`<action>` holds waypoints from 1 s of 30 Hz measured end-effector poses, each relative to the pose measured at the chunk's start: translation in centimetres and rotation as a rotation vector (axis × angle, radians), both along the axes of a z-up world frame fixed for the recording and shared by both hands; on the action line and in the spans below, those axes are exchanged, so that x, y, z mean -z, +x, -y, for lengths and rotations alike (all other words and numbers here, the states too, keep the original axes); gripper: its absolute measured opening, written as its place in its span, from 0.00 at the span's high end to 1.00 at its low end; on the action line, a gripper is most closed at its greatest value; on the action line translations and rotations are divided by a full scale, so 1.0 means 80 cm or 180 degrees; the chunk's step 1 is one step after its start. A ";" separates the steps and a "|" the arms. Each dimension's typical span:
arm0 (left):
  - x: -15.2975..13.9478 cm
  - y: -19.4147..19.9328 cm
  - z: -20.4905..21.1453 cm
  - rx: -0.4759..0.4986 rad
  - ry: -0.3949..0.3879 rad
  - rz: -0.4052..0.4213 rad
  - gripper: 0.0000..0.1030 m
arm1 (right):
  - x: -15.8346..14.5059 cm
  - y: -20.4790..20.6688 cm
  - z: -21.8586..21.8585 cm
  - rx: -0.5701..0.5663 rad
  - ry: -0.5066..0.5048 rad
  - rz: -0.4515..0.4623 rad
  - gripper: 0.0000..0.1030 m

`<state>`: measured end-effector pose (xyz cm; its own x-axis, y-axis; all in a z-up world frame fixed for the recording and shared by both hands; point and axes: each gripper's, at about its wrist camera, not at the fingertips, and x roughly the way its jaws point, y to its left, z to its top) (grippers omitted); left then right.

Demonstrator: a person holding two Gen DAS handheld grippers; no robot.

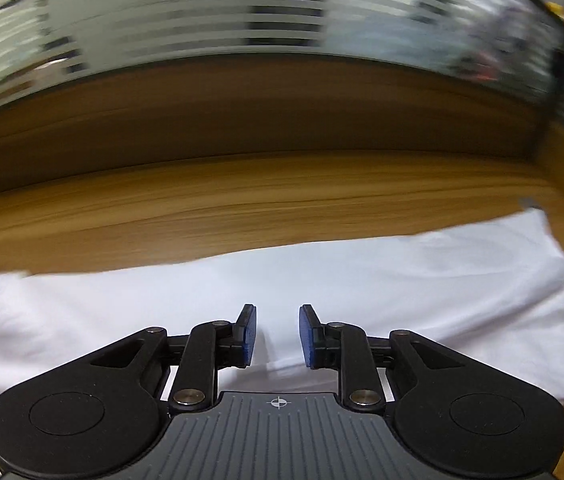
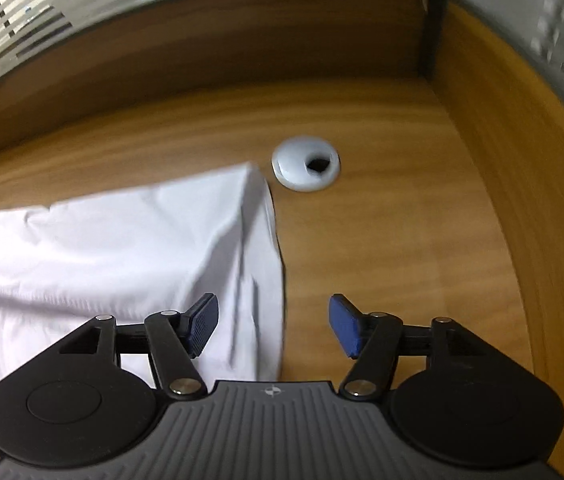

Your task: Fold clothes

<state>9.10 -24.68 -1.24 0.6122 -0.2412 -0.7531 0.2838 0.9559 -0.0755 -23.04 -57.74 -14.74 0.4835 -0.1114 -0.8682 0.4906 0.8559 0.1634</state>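
White cloth garment, flat by wooden counter's back edge; left tool, right tool apart, empty, poised above for gripping.

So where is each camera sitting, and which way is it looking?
Left wrist view: it rides on the left tool, looking forward along its open blue fingers over the white cloth toward the wooden desk and back wall.
Right wrist view: it rides on the right tool, fingers wide open, looking over the cloth's right edge, with a white cable-hole ring beyond.
Both views share the white cloth and wooden desk; no hand or sleeve shows.
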 end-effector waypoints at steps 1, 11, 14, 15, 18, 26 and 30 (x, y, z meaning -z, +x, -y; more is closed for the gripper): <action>0.004 0.002 0.016 0.0116 -0.0013 -0.0010 0.75 | 0.006 -0.007 0.002 -0.0009 0.0077 -0.0008 0.34; 0.037 0.017 0.127 0.1099 0.0026 -0.0178 0.75 | 0.032 -0.013 0.016 -0.0059 0.0744 0.0340 0.32; 0.045 0.019 0.149 0.1295 -0.0007 -0.0218 0.75 | 0.036 -0.010 0.020 -0.0083 0.0926 0.0441 0.27; 0.046 0.019 0.157 0.1363 -0.0022 -0.0222 0.75 | 0.037 -0.009 0.021 -0.0097 0.0990 0.0470 0.27; 0.049 0.017 0.183 0.1538 -0.0098 -0.0240 0.75 | 0.041 -0.002 0.022 -0.0191 0.1204 0.0507 0.26; 0.058 0.011 0.238 0.1909 -0.0175 -0.0246 0.75 | 0.046 0.010 0.017 -0.0263 0.1368 0.0558 0.32; 0.064 0.009 0.248 0.1990 -0.0165 -0.0188 0.75 | 0.044 0.018 0.005 -0.0230 0.1153 0.0482 0.65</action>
